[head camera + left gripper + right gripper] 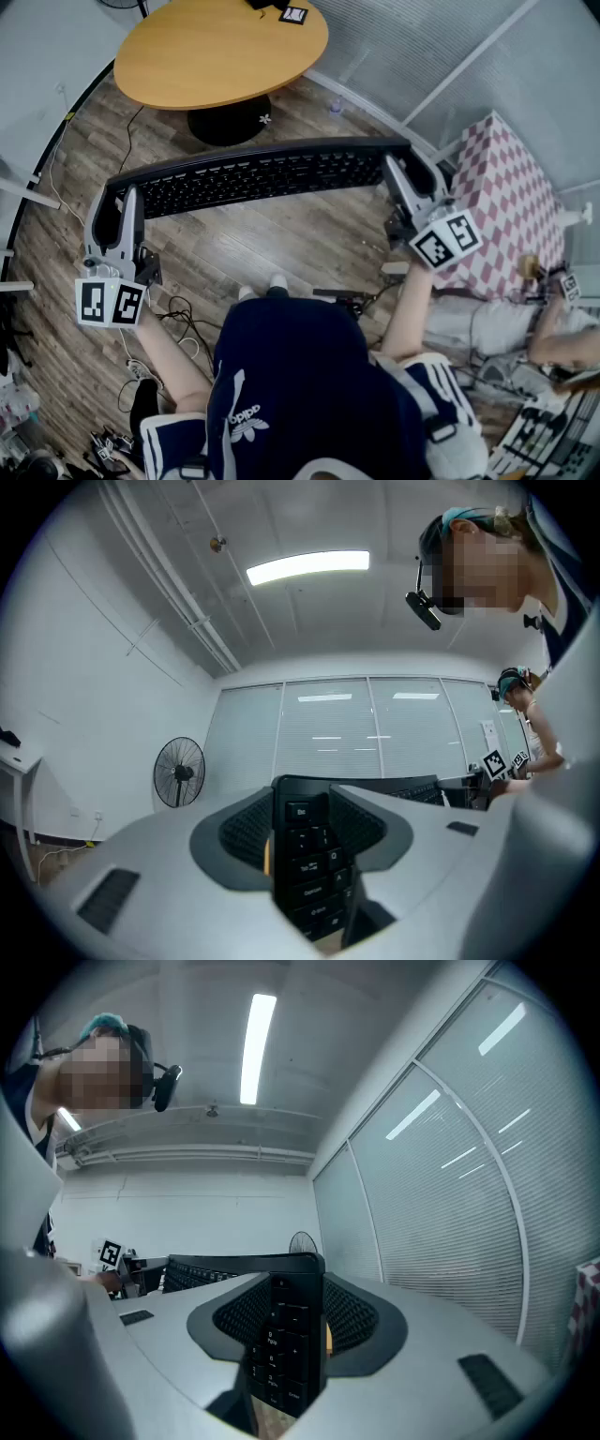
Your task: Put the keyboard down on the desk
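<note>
A black keyboard [253, 173] hangs level in mid-air over a wood-plank floor [309, 244], clamped at either end. The left gripper [114, 206] pinches the end with the "Esc" key and the right gripper [412, 178] pinches the number-pad end. In each gripper view the ribbed jaws press on both faces of the board.

The keyboard is not on the desk. The round wooden table [220, 47] stands just beyond it, and the table's black pedestal foot [230, 122] shows right behind the keyboard's far edge. A small square-patterned marker card [293, 14] lies at the tabletop's far rim.

To the right, close to the right gripper, stands a block covered in pink-and-white check [511, 202]. Loose cables [178, 323] trail over the floor near the person's feet, below the left gripper. At lower right the arm of a second person [562, 342] reaches into the frame.

A pedestal fan [178, 772] stands against the white wall in the left gripper view, beside a glass partition with blinds [375, 728], under a strip ceiling light [309, 566].

Legible writing is sparse — "Esc" on the top key between the left jaws, with the legends below it too small to be sure of. The dark blue shirt [291, 375] carries a white trefoil logo with a wordmark that is upside down from this angle and not clearly readable.
</note>
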